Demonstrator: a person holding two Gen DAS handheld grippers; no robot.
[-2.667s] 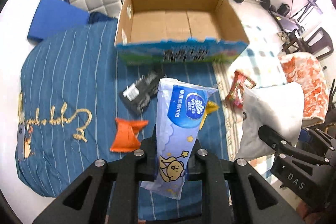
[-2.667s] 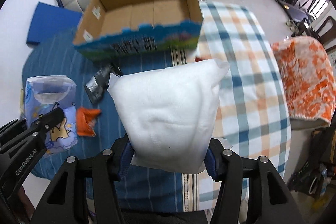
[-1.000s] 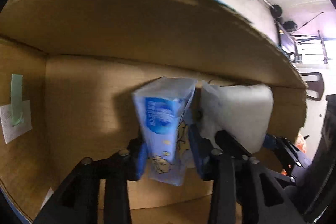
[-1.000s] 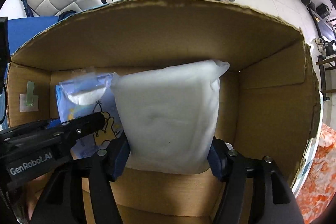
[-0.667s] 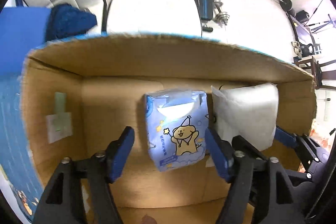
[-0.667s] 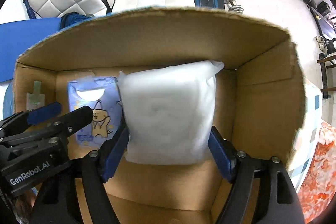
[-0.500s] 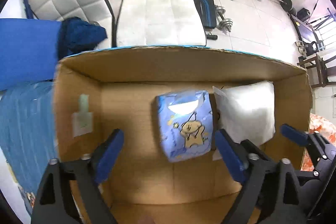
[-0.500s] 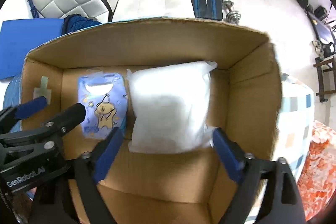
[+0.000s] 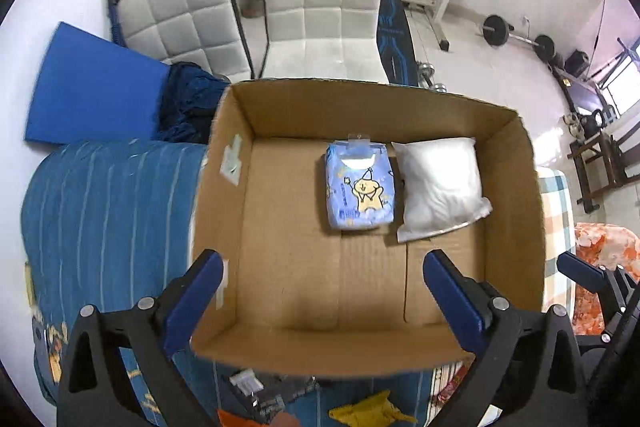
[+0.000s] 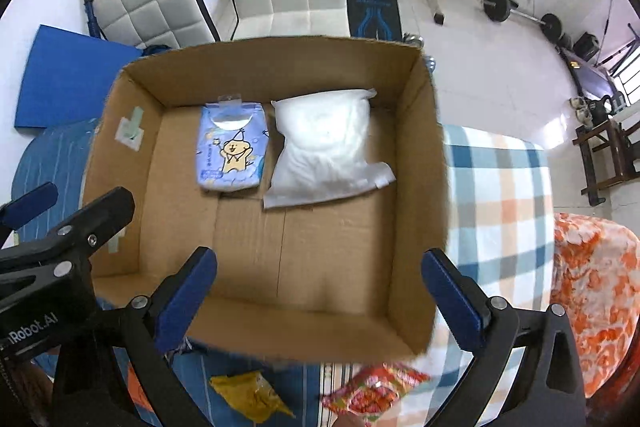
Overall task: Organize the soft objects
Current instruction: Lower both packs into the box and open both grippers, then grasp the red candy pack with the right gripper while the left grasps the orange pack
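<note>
While both grippers hang above it, the cardboard box (image 9: 280, 227) sits open-topped on a blue striped cloth (image 9: 100, 207), its plain brown corrugated floor creased in panels. Beside it lies a checked cloth (image 10: 504, 187) in blue, orange and white.

Inside, against the far wall, the white pillow (image 9: 438, 187) lies flat, a puffy, roughly square pack in clear wrap, its long axis running from the far wall toward the cameras. Touching its left side, the tissue pack (image 9: 359, 185) lies parallel, a soft pale-blue rectangle printed with a yellow cartoon bear, its hang tab pointing at the far wall.

The left gripper (image 9: 320, 291) is spread wide and empty, blue pads far apart. The right gripper (image 10: 320, 287) is likewise spread and empty.

Near the box's front edge lie a crumpled yellow packet (image 10: 248, 397) and what seems a red snack bag (image 10: 372, 393), blurred.
</note>
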